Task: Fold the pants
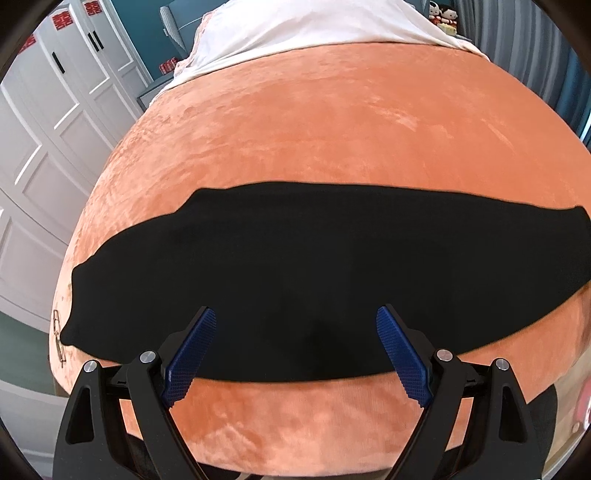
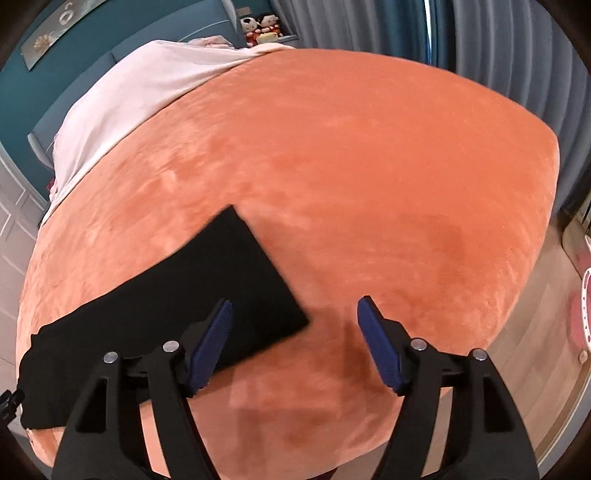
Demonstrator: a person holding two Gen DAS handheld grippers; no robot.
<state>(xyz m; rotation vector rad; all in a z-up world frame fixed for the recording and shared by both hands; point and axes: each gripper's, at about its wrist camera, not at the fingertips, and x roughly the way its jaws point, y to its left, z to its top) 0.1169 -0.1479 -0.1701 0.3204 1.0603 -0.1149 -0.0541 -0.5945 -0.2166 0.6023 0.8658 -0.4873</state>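
This is a bedroom in a home. A wide bed fills both views, covered in an orange plush blanket, with a pale sheet bunched at its far edge against a teal padded headboard. White panelled wardrobe doors with red paper decorations stand off the bed's left side. Grey-blue curtains hang past its right side, above a wood floor. Small dolls sit on a shelf near the far right corner of the bed.
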